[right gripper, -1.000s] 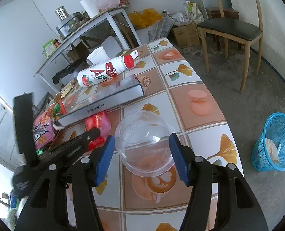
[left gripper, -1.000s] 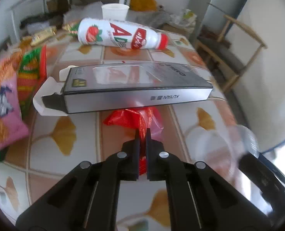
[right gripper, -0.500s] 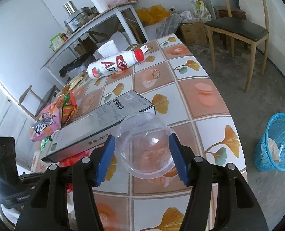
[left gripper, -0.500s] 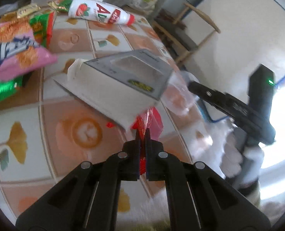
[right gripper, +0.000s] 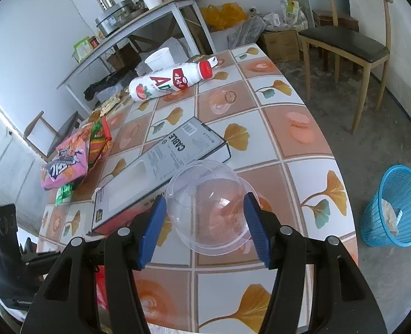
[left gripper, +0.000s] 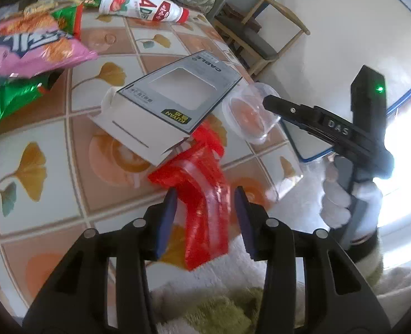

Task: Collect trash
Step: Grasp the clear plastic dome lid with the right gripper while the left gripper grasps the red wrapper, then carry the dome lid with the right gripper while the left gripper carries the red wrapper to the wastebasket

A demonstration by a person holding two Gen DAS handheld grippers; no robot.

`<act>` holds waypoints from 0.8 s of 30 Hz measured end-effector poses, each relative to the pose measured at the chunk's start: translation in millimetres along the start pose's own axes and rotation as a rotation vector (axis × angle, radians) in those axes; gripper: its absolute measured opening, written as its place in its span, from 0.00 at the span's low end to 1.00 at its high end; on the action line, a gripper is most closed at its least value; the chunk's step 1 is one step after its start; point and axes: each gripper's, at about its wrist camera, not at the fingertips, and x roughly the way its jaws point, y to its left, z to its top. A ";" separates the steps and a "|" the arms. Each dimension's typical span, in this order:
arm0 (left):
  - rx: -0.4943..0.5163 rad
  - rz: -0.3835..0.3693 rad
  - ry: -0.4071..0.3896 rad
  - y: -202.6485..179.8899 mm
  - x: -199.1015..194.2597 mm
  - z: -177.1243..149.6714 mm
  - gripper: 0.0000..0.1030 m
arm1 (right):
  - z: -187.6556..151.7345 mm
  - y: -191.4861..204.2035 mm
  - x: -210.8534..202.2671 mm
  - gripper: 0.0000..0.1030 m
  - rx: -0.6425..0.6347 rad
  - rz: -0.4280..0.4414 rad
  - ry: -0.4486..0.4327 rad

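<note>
Left gripper (left gripper: 205, 208) has its jaws opening, the red wrapper (left gripper: 202, 192) lying loose between them at the table's (left gripper: 38, 194) near edge, its far end under the grey cable box (left gripper: 175, 103). Right gripper (right gripper: 205, 222) clasps the clear plastic dome (right gripper: 208, 206) between half-spread blue pads, just beside that box. Down on the floor to the right stands a blue wastebasket (right gripper: 394, 208).
</note>
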 end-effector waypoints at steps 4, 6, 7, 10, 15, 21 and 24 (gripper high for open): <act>0.039 0.080 0.012 -7.7 12.0 -0.3 0.37 | -3.3 5.5 -1.4 0.56 -0.032 -0.022 0.010; 0.037 0.084 0.008 -7.9 11.9 -2.8 0.33 | -5.3 7.6 -1.9 0.57 -0.039 -0.026 0.018; 0.039 0.091 0.006 -8.1 12.1 -3.5 0.28 | -5.7 8.5 -1.4 0.58 -0.042 -0.029 0.023; 0.035 0.093 -0.003 -7.7 11.0 -7.2 0.22 | -8.2 11.1 1.1 0.61 -0.055 -0.037 0.033; 0.038 0.092 -0.016 -9.0 8.6 -11.6 0.17 | -10.0 13.2 2.6 0.62 -0.053 -0.044 0.029; 0.057 0.078 -0.027 -16.1 0.8 -16.9 0.15 | -8.8 8.8 5.2 0.60 -0.013 -0.042 0.028; 0.062 0.052 -0.033 -20.1 -4.9 -21.2 0.15 | -7.9 7.9 3.1 0.59 -0.004 -0.046 0.025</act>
